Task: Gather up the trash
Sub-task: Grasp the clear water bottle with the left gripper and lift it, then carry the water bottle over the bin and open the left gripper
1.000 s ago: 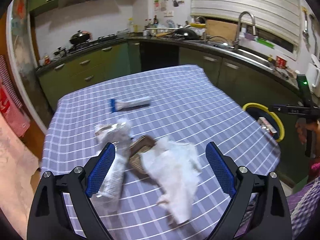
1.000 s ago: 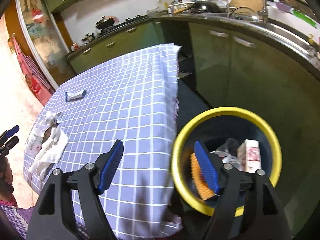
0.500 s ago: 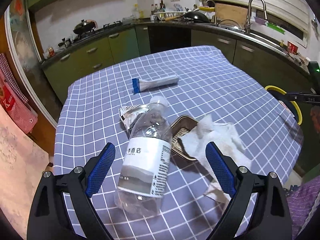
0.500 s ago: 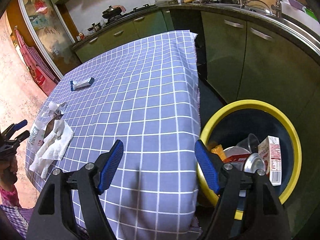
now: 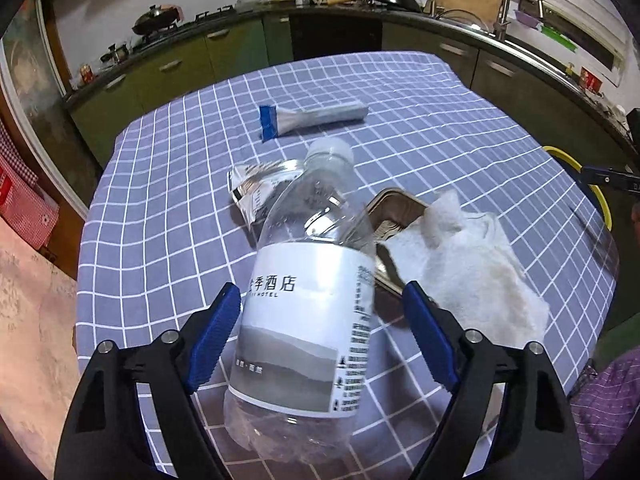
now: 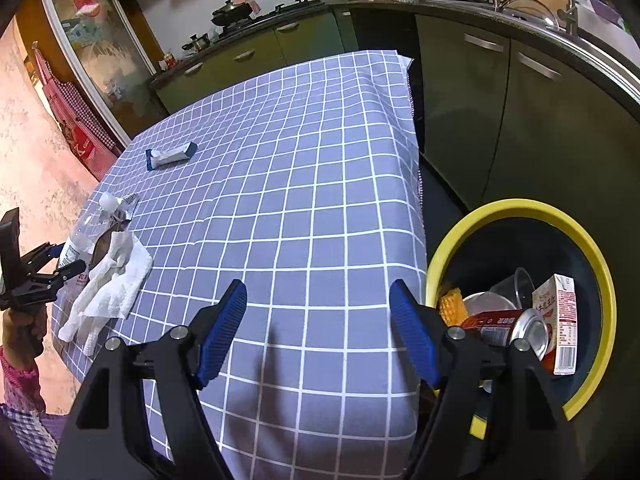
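**Left gripper closing in on the bottle**

Lowered since the earlier frame, my left gripper point(image 5: 322, 334) now straddles the clear plastic water bottle point(image 5: 308, 292) lying on the checked tablecloth point(image 5: 160, 200); its long axis runs away between narrowing, not yet gripping jaws. My right gripper point(image 6: 318, 330) hangs empty, unclenched.

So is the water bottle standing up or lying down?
Lying down. The bottle rests on its side on the table, cap pointing away.

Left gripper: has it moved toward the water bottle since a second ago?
Yes. The left gripper has come down and in over the checked tablecloth; the water bottle now lies between its fingers, which have just been closing but do not yet press it.
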The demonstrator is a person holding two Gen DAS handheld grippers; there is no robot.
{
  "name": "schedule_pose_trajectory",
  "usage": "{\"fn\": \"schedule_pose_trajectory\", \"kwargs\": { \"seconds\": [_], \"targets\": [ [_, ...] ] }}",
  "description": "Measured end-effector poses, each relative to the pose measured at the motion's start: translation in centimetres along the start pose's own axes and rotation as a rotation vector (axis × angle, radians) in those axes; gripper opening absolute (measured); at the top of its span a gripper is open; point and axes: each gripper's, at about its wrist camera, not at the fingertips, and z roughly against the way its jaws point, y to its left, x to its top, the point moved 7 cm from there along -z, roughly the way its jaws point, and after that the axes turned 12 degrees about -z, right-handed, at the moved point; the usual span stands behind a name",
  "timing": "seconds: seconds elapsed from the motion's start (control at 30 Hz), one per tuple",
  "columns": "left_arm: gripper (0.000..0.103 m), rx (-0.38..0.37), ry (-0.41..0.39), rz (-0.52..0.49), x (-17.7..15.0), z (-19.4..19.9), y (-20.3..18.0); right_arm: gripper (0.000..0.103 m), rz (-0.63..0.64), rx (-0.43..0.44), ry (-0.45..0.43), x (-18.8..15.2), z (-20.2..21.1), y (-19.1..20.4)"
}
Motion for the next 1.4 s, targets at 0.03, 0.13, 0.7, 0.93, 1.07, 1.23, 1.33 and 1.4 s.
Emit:
{"fn": "schedule_pose_trajectory", "kwargs": {
  "seconds": [0.03, 0.13, 0.7, 0.93, 1.07, 1.23, 1.33, 1.4],
  "targets": [
    [0.077, -0.001, 0.008, 0.000, -0.1, -0.3, 0.1, 0.070, 0.000, 0.001, 0.002, -0.1, -0.1, 0.0],
    [0.069, 0.001, 0.021, -0.007, -0.4, -0.8, 0.1, 0.070, -0.004, 0.000, 0.005, -0.1, -0.2, 0.1],
    [0.053, 0.063, -0.007, 0.034, -0.5, 0.9, 1.0, 0.070, 0.008, 0.013, 0.016, -0.3, -0.5, 0.8],
    [0.053, 0.082, -0.055, 0.026, 0.5, 3.6, 0.7, 0.070, 0.016, 0.024, 0.012, -0.4, -0.3, 1.0],
    [0.053, 0.098, -0.092, 0.016, 1.6, 5.2, 0.4, 0.070, 0.015, 0.027, 0.008, -0.3, -0.1, 1.0],
    [0.053, 0.104, -0.137, 0.001, 3.2, 7.2, -0.3, 0.070, 0.015, 0.032, -0.001, -0.3, 0.3, 0.8],
    [0.053, 0.085, -0.168, -0.034, 4.8, 8.1, -1.8, 0.070, 0.005, 0.033, -0.029, 0.0, 1.4, 0.3],
    [0.053, 0.056, -0.190, -0.065, 5.9, 8.5, -3.4, 0.070, -0.004, 0.026, -0.050, 0.2, 2.3, -0.3]
  ]
}}
